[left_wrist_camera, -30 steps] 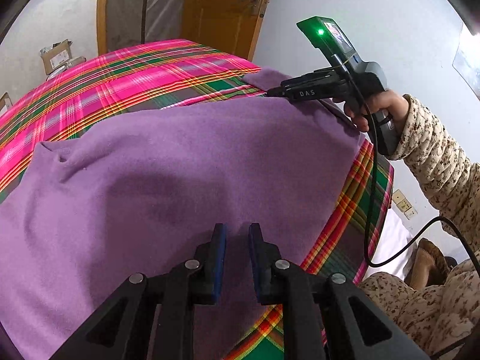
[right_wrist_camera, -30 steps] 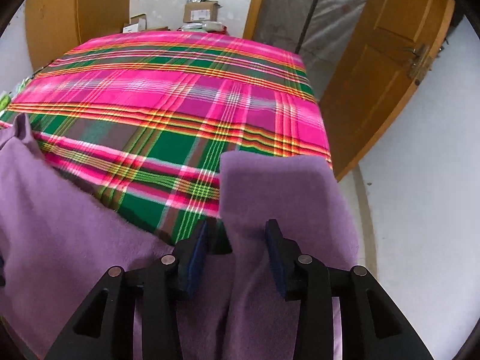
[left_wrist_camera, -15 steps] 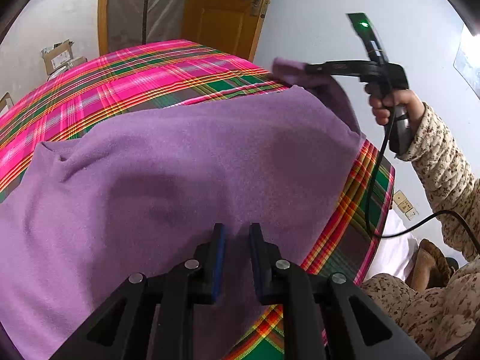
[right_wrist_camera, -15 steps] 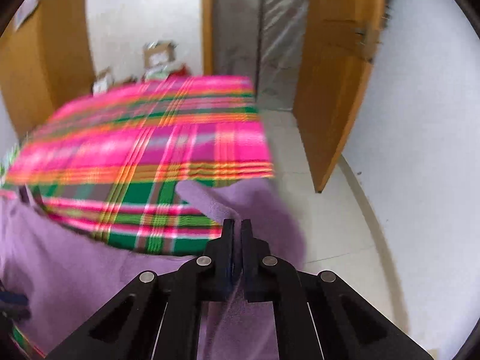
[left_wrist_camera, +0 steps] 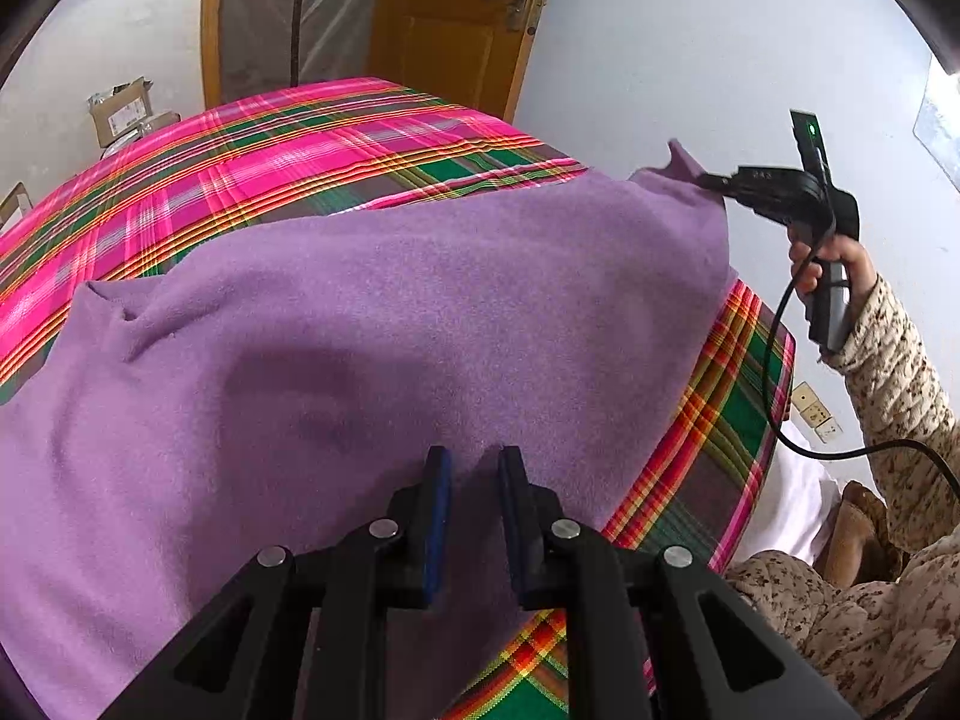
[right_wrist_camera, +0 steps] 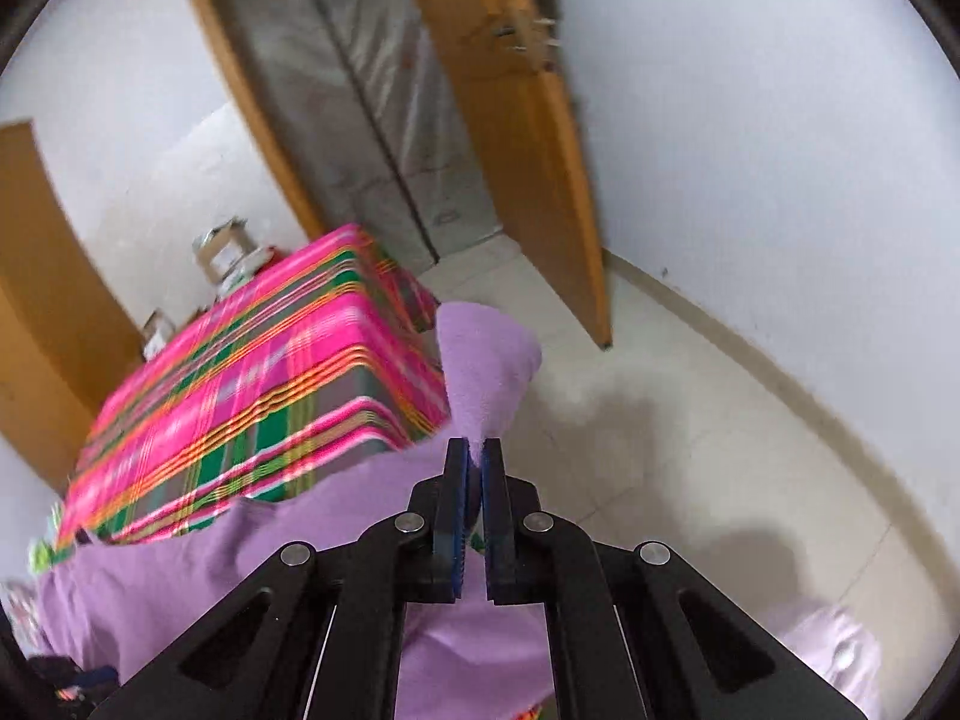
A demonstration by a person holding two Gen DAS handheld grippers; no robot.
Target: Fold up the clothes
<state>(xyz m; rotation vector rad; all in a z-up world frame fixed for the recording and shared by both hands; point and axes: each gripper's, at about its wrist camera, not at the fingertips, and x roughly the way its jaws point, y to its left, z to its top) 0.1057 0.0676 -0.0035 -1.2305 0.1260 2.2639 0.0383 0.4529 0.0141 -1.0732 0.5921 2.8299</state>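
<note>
Closest to me in the left wrist view, my left gripper [left_wrist_camera: 471, 468] hangs over the near part of the purple cloth [left_wrist_camera: 372, 348]. Its two blue pads [left_wrist_camera: 437, 516] are a small way apart. I see purple cloth in the gap between them, but I cannot tell if the pads pinch it or only float above it.

The purple cloth is big and soft. It lies spread over the bed [left_wrist_camera: 252, 162], which has a bright pink, green and orange checked cover. The cloth covers the near half of the bed, and the checked cover shows beyond it and along the right edge.

Farther off, on the right side, my right gripper [left_wrist_camera: 705, 180] holds the far right corner of the cloth. The corner is lifted up off the bed and pulled out past the bed's edge. A hand [left_wrist_camera: 831, 261] in a speckled sleeve [left_wrist_camera: 894, 384] grips the handle, and a black cable [left_wrist_camera: 780, 360] hangs down from it.

In the right wrist view, the right gripper [right_wrist_camera: 475, 450] is squeezed tight on the cloth. A little purple flap [right_wrist_camera: 486, 360] sticks up past the pads. The rest of the cloth trails back to the left, toward the bed.

Farthest away are a wooden door [left_wrist_camera: 462, 18], the white wall [left_wrist_camera: 720, 60] and some cardboard boxes [left_wrist_camera: 120, 111].
</note>
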